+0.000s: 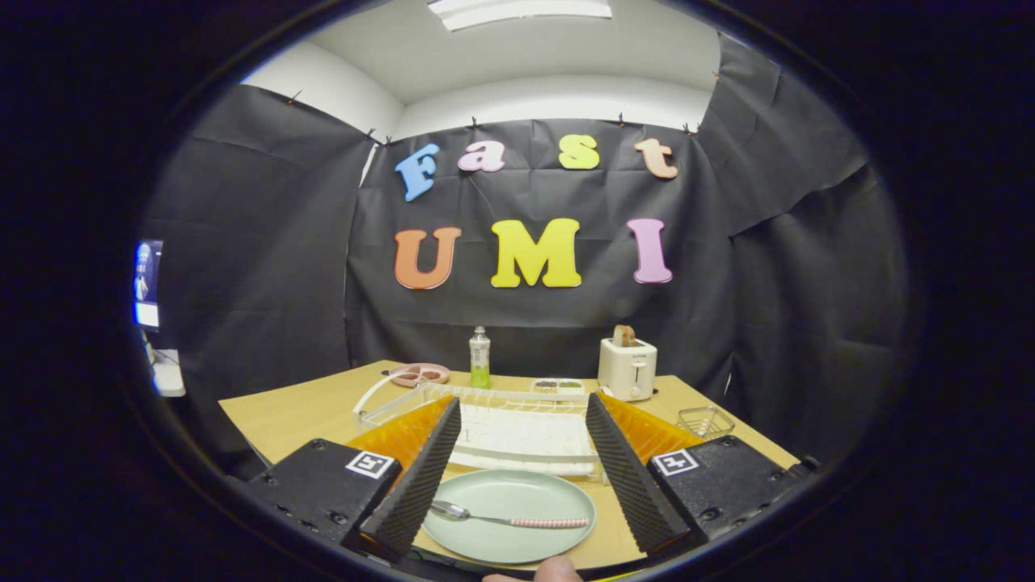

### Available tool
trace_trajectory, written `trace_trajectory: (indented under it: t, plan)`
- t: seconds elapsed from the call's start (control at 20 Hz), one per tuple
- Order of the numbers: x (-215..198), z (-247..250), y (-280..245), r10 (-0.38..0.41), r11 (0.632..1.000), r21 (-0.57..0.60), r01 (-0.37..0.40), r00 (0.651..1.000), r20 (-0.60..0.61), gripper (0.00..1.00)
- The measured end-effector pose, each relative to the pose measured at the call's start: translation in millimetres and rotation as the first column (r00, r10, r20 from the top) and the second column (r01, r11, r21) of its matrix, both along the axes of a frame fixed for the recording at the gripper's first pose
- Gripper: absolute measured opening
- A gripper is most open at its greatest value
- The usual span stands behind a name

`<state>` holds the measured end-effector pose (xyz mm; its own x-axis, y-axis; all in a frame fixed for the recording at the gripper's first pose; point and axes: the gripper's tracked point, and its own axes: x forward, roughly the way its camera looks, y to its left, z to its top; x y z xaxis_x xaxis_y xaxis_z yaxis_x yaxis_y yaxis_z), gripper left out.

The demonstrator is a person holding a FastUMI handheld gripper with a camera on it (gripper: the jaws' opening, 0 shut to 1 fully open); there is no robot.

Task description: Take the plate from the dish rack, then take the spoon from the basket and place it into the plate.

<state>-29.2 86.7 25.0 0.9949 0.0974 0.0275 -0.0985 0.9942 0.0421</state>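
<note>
A pale green plate (517,521) lies flat on the wooden table (299,412), low between my two fingers. A metal spoon (505,518) with a pink striped handle rests across the plate, bowl toward the left finger. My gripper (521,420) is open, its fingers spread wide above and to either side of the plate, touching nothing. Just beyond the plate stands the white dish rack (517,428), with no dishes in it. A small wire basket (705,421) sits on the table beyond the right finger.
At the table's back stand a pink dish (420,374), a green-and-clear bottle (479,357), a small tray of food (558,386) and a white toaster (627,368) holding bread. A fingertip (558,570) of a person's hand shows below the plate.
</note>
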Motion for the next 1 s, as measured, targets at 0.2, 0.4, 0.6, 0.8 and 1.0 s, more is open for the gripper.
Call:
trace_trajectory:
  t: [0.2,0.4,0.6,0.8,1.0]
  plan:
    - [-17.2,2.1,3.5,-0.009,1.0,0.002,0.009,1.0,0.019,1.0]
    - [-24.3,-2.7,5.4,-0.013,1.0,-0.007,0.013,1.0,0.009,1.0]
    - [-25.2,3.9,5.0,-0.028,1.0,-0.01,0.028,0.999,0.037,1.0]
    - [-24.2,5.4,4.4,-0.033,0.999,-0.001,0.033,0.998,0.052,1.0]
    - [-23.1,6.9,5.4,-0.035,0.999,-0.006,0.035,0.997,0.063,1.0]
